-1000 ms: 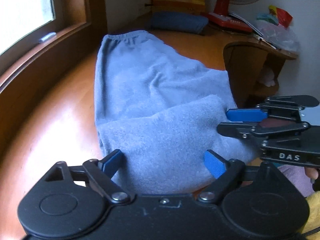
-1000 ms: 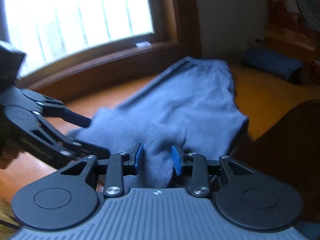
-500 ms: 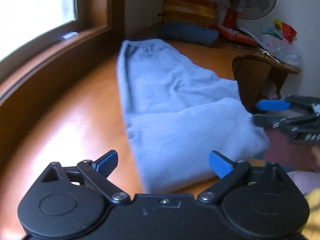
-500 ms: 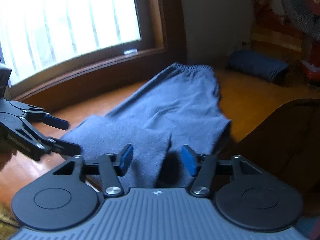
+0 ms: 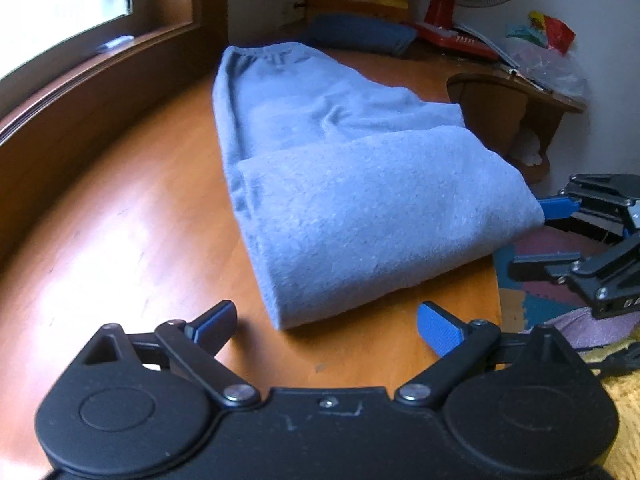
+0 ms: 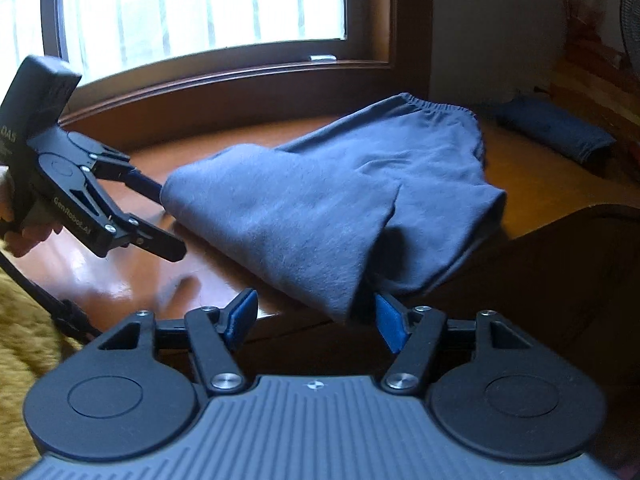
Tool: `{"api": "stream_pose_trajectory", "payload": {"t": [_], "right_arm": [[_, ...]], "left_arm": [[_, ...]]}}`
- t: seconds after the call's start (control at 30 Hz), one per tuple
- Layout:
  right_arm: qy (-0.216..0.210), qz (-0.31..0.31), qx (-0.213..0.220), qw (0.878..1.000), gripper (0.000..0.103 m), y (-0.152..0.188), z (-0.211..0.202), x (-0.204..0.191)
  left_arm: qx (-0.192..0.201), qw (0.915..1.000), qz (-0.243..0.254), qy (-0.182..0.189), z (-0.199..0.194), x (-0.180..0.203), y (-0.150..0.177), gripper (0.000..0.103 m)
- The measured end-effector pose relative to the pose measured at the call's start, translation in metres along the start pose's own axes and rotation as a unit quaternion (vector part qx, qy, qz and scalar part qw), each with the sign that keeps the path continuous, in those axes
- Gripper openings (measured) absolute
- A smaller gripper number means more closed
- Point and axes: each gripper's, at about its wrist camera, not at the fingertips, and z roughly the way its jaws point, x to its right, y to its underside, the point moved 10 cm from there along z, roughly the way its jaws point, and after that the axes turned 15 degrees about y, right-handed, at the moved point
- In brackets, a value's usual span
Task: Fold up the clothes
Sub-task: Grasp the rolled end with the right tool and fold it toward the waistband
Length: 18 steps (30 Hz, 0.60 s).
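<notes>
Left wrist view: grey pants [image 5: 360,184] on table [image 5: 120,220], legs folded over once, fold at near edge. Left gripper [image 5: 326,322] wide open, empty. Right gripper [image 6: 316,316] jaws just opened, cloth corner between, unpinched. Next: regrip fold, second fold toward waistband.

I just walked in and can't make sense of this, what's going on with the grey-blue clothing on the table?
A person with a handheld gripper in each hand is folding grey-blue sweatpants on a wooden table. The leg end is already folded over toward the elastic waistband. Both grippers are off the fabric: the left gripper is open just short of the folded edge, and the right gripper has just been opening, its jaws now wide and gripping nothing.
</notes>
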Motion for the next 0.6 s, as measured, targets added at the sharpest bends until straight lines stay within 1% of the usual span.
{"api": "stream_pose_trajectory", "payload": {"t": [0.1,0.13,0.2,0.23,0.27,0.3,0.37,0.43,0.5,0.6], "right_arm": [[0.014,-0.004,0.006,1.000,0.066,0.001,0.004,0.002],[0.019,-0.008,0.007,1.000,0.066,0.001,0.006,0.002],[0.027,-0.015,0.011,0.999,0.064,0.001,0.008,0.002],[0.031,-0.017,0.014,0.999,0.062,0.000,0.009,0.001],[0.035,-0.019,0.017,0.999,0.056,0.000,0.010,0.001],[0.035,-0.022,0.019,0.999,0.049,0.000,0.009,0.001],[0.034,-0.028,0.025,0.999,0.041,-0.001,0.006,-0.001],[0.031,-0.032,0.031,0.999,0.038,-0.003,-0.001,-0.002],[0.025,-0.034,0.039,0.998,0.035,-0.007,-0.011,-0.001],[0.002,-0.006,0.056,0.998,0.034,-0.018,-0.032,0.007]], "left_arm": [[0.003,0.9997,0.021,-0.009,0.007,0.000,-0.003,0.095],[0.001,0.9994,0.030,-0.016,0.009,0.001,-0.003,0.093],[0.004,0.9993,0.035,-0.010,0.011,0.003,-0.007,0.086],[0.005,0.9993,0.036,-0.006,0.011,0.004,-0.007,0.080],[0.004,0.9993,0.037,-0.003,0.011,0.006,-0.008,0.074],[0.003,0.9992,0.040,-0.001,0.011,0.008,-0.008,0.069],[0.002,0.9992,0.040,0.004,0.007,0.011,-0.008,0.064],[0.003,0.9993,0.033,0.016,0.000,0.017,-0.010,0.062],[0.016,0.9993,0.024,0.025,-0.015,0.025,-0.015,0.062],[0.042,0.9984,0.007,0.037,-0.040,0.039,-0.025,0.062]]}}
